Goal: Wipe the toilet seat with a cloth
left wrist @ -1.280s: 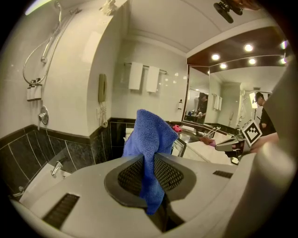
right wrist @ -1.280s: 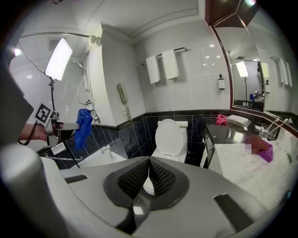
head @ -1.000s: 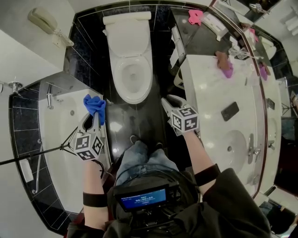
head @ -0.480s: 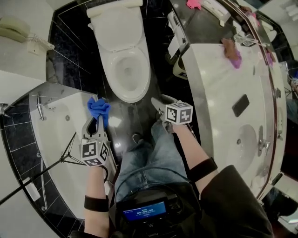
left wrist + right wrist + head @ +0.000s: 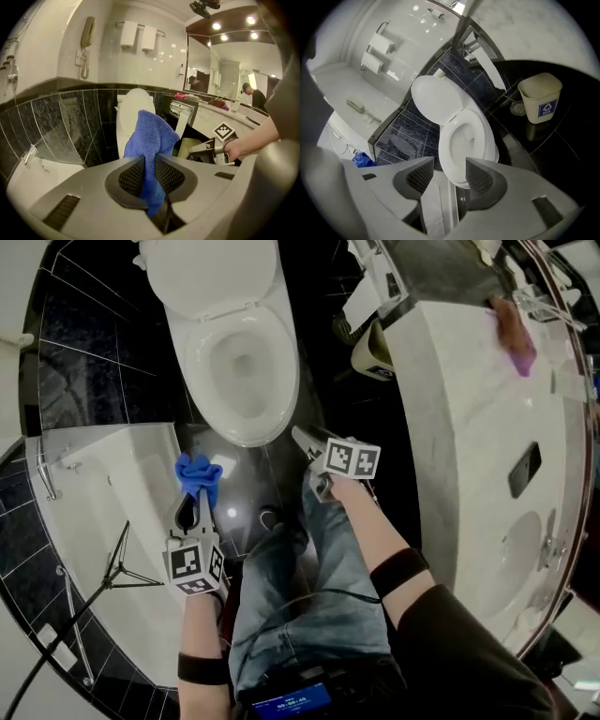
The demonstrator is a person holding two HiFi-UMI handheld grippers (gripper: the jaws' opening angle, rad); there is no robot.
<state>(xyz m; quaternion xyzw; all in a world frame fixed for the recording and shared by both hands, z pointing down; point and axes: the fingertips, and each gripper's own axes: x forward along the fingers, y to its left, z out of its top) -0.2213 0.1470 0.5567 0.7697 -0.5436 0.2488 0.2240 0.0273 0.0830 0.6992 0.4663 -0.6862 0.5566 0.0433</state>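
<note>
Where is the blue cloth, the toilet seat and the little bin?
blue cloth [image 5: 151, 140], left gripper view, on its bunched upper part.
toilet seat [image 5: 195, 371], head view, on the ring's left side.
bin [image 5: 533, 104], right gripper view, on its front wall.

Hotel-style bathroom: white toilet [image 5: 200, 371], bathtub [image 5: 94, 498], marble vanity [image 5: 469, 427] with basin [image 5: 525, 554], wall phone [image 5: 86, 33], black tiles [image 5: 84, 352].

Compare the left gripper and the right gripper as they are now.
The left gripper is shut on the blue cloth. The right gripper holds nothing, and its jaws have just been opening. The left gripper's jaws stand close together, while the right gripper's stand wide apart. Both point toward the toilet.
</note>
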